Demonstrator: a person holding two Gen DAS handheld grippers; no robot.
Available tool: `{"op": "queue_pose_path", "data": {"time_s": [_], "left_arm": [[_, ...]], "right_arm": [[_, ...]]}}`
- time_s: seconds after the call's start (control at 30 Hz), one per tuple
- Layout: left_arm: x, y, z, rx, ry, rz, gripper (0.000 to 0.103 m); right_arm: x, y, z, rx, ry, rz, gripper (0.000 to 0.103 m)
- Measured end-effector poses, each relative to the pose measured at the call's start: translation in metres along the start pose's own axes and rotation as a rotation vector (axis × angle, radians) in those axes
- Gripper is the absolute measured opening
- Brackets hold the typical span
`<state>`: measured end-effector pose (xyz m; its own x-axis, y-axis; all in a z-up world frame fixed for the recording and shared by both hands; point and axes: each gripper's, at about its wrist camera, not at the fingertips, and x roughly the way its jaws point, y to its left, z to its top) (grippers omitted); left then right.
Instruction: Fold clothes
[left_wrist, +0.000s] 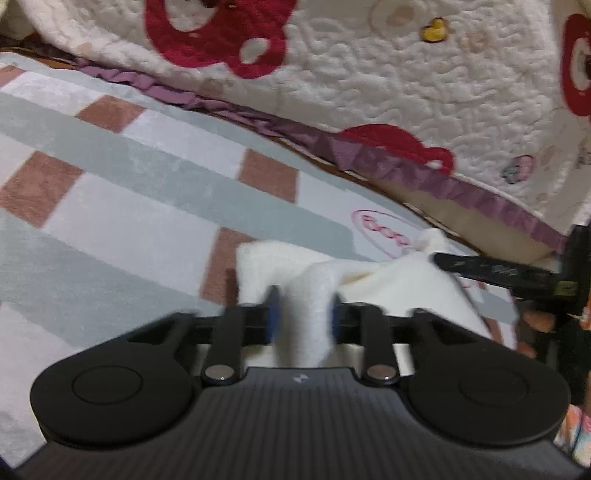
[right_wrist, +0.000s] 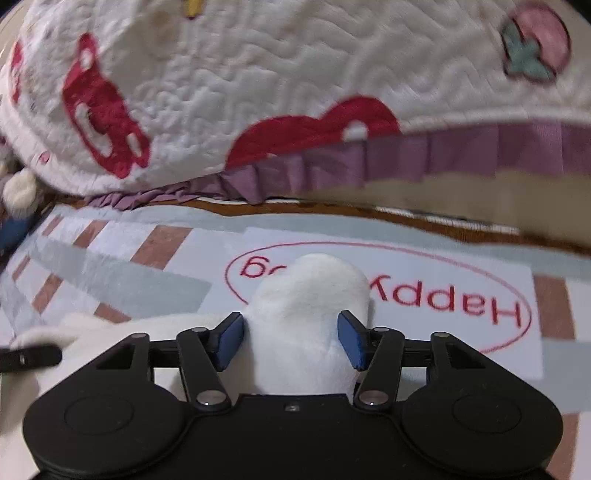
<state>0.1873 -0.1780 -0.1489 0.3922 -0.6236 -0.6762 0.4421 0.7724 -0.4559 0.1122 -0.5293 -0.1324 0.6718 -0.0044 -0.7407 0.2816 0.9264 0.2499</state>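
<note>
A white fluffy cloth (left_wrist: 388, 291) lies bunched on a checked mat (left_wrist: 147, 229). In the left wrist view my left gripper (left_wrist: 303, 314) is open, with a raised fold of the cloth filling the gap between its blue pads. In the right wrist view my right gripper (right_wrist: 291, 339) is open wide, and a rounded hump of the cloth (right_wrist: 310, 295) stands between its pads, brushing both. One black finger of the right gripper (left_wrist: 480, 269) lies over the cloth's far corner. A finger of the left gripper (right_wrist: 29, 358) shows at the left edge.
The mat (right_wrist: 110, 280) has grey, white and pink squares and a red oval with "Happy" lettering (right_wrist: 461, 302). Behind it hangs a white quilt (right_wrist: 258, 74) with red shapes and a purple ruffle (left_wrist: 424, 173). A strip of brown floor (right_wrist: 406, 214) runs under the quilt.
</note>
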Motion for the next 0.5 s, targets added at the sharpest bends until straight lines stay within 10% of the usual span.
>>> {"op": "queue_pose_path", "data": {"time_s": [0.2, 0.4, 0.5], "left_arm": [[-0.041, 0.002, -0.001, 0.062, 0.046, 0.056, 0.072], [-0.059, 0.043, -0.019, -0.260, 0.160, -0.208, 0.075], [-0.060, 0.045, -0.033, -0.346, 0.196, -0.226, 0.075]], "right_arm": [[-0.052, -0.013, -0.017, 0.229, -0.046, 0.097, 0.065], [-0.085, -0.024, -0.055, 0.249, 0.079, 0.256, 0.066], [-0.091, -0.029, -0.077, 0.270, 0.145, 0.308, 0.066]]}}
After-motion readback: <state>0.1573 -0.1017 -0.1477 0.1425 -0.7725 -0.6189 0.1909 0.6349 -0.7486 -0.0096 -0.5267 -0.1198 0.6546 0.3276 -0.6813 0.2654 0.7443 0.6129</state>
